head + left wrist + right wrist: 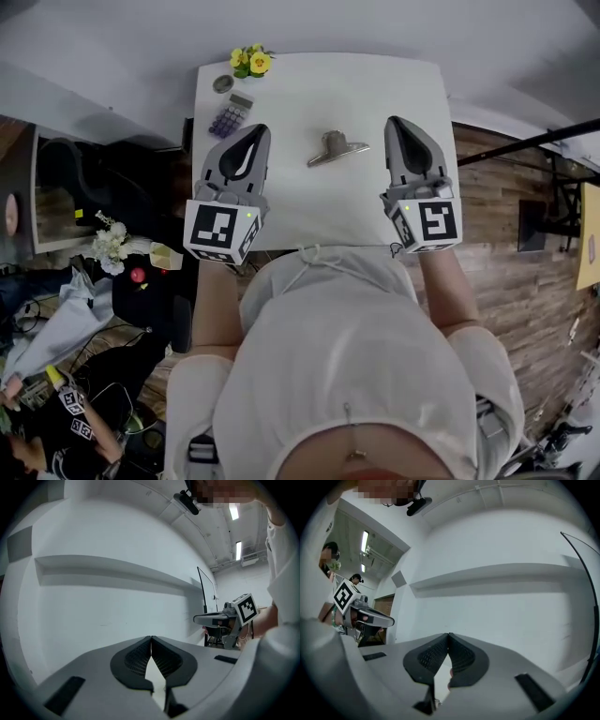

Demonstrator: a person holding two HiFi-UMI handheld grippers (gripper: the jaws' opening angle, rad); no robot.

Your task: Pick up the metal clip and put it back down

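Left tongs [257,133] and right tongs [397,124] both pinched closed on nothing, the metal clip [335,148] lies on the table [309,84] between them: stiff, light, likely slick, best nipped by its raised handle.

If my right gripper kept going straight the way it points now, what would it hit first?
Probably the white wall ahead: the right gripper, shut and empty, faces it with nothing between. The silver metal clip lies off to its left on the white table, apparently below that line.
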